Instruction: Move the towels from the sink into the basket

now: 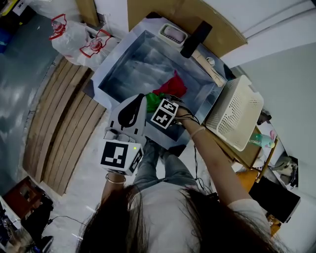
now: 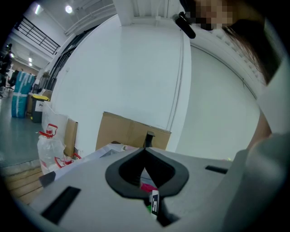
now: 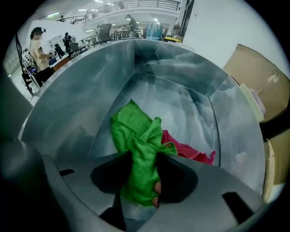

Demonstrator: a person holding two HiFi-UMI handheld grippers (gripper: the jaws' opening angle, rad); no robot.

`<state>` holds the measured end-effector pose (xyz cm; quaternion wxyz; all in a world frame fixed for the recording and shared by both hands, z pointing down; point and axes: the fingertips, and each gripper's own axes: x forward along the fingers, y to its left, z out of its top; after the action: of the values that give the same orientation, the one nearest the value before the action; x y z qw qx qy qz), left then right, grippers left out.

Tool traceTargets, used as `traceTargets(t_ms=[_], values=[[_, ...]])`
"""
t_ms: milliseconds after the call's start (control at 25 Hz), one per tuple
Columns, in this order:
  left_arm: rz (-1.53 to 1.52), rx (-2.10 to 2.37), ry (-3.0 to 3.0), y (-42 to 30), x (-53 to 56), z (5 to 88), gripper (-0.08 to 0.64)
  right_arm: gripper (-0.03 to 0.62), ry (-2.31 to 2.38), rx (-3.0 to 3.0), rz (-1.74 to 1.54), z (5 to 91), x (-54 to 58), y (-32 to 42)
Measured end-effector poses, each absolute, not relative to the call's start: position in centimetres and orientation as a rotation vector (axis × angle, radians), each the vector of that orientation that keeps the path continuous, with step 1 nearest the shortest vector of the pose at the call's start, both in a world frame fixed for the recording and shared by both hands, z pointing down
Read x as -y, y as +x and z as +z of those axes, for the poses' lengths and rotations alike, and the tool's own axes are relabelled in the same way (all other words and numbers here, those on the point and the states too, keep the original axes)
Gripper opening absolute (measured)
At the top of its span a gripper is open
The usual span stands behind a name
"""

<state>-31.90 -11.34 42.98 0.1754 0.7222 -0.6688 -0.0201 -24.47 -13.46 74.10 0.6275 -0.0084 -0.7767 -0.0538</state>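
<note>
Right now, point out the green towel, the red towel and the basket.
green towel (image 3: 136, 149): right gripper view, on its bunched middle fold.
red towel (image 3: 191, 152): right gripper view, on the part showing beside the green one.
basket (image 1: 236, 112): head view, on its perforated wall.

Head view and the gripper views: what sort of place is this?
Probably a large workshop or lab hall, not a home kitchen. The steel sink sits beside a wooden pallet and cardboard on a bare floor, and people stand under a balcony far off.
</note>
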Motion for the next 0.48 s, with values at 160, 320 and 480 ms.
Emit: traceTargets(t_ms=[160,320,480], values=[[-0.053,1.880,2.035,-31.9,10.9,43.2,0.008,0.129,-0.006,1.782,-0.114,73.8,13.7,-24.5],[-0.053,1.878,2.039,-31.7,10.5,43.2,0.008,0.081,0.008,1.795,-0.136,73.2,13.7,-24.4],[-0.061,1.883,2.048,-31.5,10.2,43.0,0.008,0.075,0.033,1.825,-0.128,71.8,13.5,-24.3]])
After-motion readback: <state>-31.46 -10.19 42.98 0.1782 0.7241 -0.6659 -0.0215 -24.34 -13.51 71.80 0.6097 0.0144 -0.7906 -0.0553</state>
